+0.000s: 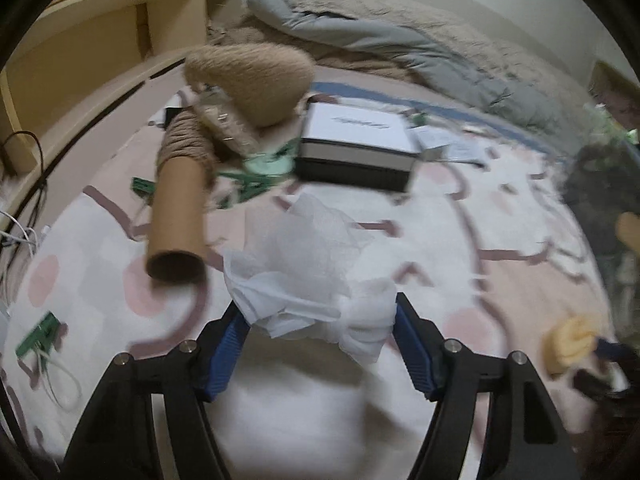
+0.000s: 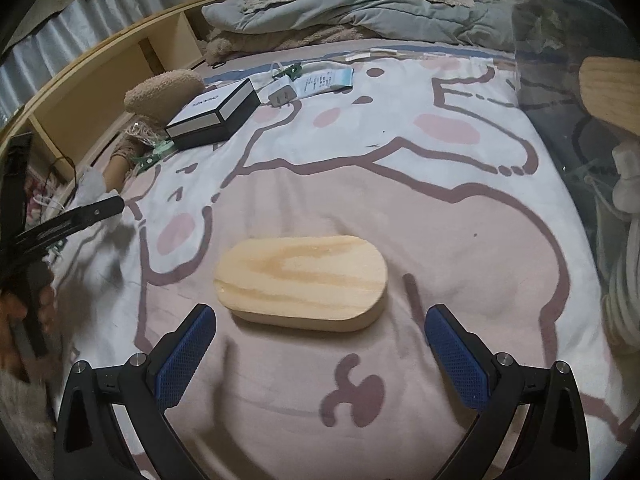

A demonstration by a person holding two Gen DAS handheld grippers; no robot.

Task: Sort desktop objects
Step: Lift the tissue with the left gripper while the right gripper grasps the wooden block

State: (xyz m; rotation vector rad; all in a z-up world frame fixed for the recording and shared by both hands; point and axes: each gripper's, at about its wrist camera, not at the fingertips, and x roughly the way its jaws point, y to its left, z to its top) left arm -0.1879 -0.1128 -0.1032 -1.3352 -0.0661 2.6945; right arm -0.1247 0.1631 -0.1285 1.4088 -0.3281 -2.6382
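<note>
Though blur hides whether your left gripper (image 1: 320,320) truly pinches the white tissue (image 1: 308,276) bunched between its half-closed pads, your right gripper (image 2: 320,344) gapes empty, with the wooden block (image 2: 302,282) at twelve o'clock.

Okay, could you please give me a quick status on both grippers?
Left gripper closed on white tissue wad. Right gripper open, empty, above wooden block. Nothing in the way.
</note>
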